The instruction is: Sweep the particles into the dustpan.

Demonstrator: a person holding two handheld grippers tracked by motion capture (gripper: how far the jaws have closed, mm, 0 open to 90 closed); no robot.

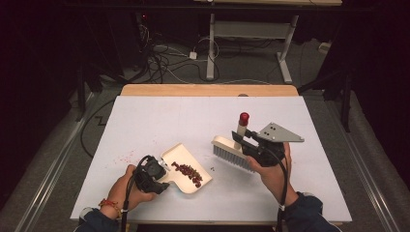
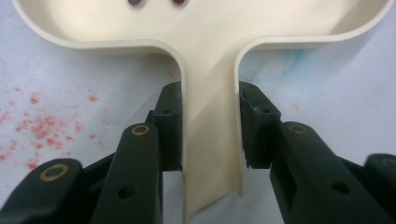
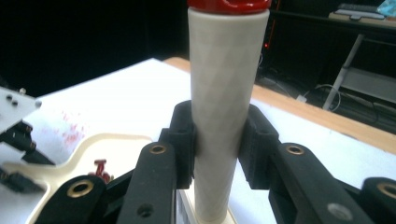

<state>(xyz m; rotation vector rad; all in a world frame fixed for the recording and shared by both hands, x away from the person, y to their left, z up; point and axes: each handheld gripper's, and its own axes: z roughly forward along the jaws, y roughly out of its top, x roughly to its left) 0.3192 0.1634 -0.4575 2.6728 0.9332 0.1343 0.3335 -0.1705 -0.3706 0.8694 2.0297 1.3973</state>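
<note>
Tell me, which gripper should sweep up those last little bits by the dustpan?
Probably the right gripper: it is shut on the brush, whose bristles sit beside the stray bits. The left gripper is shut on the dustpan handle, steadying it.

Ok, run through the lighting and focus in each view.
High view: table brightly lit, surroundings nearly black, image soft. Left gripper view: dustpan handle sharp and evenly lit, pan's far end cropped. Right gripper view: brush handle bright, slightly soft; background dark and blurred.
</note>
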